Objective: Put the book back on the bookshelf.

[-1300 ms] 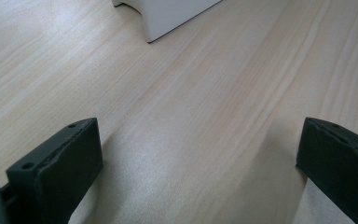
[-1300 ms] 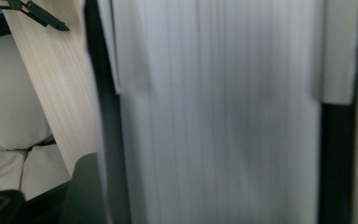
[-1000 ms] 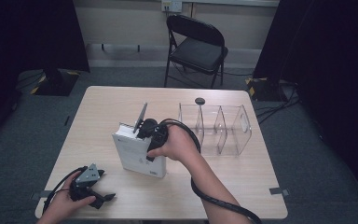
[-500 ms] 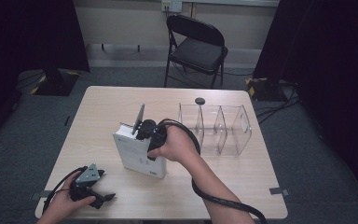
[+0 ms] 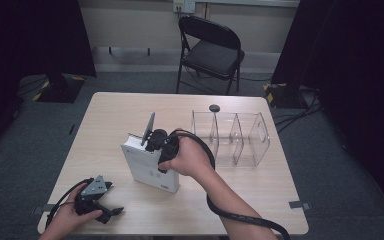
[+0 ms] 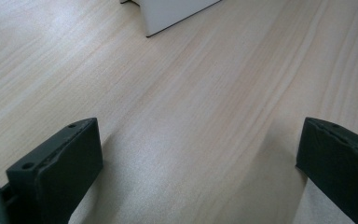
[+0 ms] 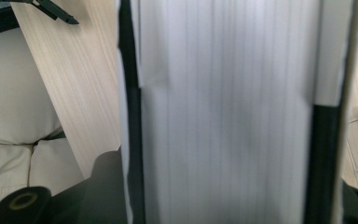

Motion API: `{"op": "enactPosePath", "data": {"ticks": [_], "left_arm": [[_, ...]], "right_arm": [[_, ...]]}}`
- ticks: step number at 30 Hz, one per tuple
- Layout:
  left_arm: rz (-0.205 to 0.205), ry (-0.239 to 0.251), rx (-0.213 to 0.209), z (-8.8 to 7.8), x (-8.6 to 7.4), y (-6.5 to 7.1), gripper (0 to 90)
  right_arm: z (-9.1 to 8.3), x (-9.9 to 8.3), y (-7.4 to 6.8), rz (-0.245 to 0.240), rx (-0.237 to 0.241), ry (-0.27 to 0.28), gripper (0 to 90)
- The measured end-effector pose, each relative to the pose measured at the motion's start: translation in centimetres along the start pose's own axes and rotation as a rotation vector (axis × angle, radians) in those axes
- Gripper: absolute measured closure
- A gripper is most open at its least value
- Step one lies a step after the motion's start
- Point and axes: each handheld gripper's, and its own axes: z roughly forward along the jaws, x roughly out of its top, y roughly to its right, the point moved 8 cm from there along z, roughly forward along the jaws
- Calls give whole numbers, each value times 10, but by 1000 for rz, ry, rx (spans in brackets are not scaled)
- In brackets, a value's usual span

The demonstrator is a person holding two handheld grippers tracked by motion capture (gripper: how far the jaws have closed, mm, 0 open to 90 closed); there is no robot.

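high view: your right claw [image 5: 152, 141] has just been closing, now clenched on upright white book [image 5: 147, 167]; left claw [image 5: 111, 210] spread wide, empty, resting on counter [image 5: 260, 190].

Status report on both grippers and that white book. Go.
Right gripper jaws just closing onto the upright white book, pads on both covers. Left gripper open, resting on the light wooden table. Nothing in the way.
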Motion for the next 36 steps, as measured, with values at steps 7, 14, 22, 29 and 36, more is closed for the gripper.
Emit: {"op": "enactPosePath", "data": {"ticks": [7, 14, 22, 29, 36], "left_arm": [[4, 0, 1, 0, 0, 0, 0], [-4, 1, -5, 0, 0, 0, 0], [-3, 1, -5, 0, 0, 0, 0], [0, 0, 0, 0, 0, 0, 0], [-5, 6, -4, 1, 0, 0, 0]], "right_arm": [[-5, -4, -1, 4, -1, 0, 520], [-8, -10, -1, 28, 7, 14, 520], [-10, -23, -2, 31, 26, 18, 516], [-7, -28, -3, -12, -3, 41, 496], [-5, -26, 1, -16, -1, 44, 479]]}}
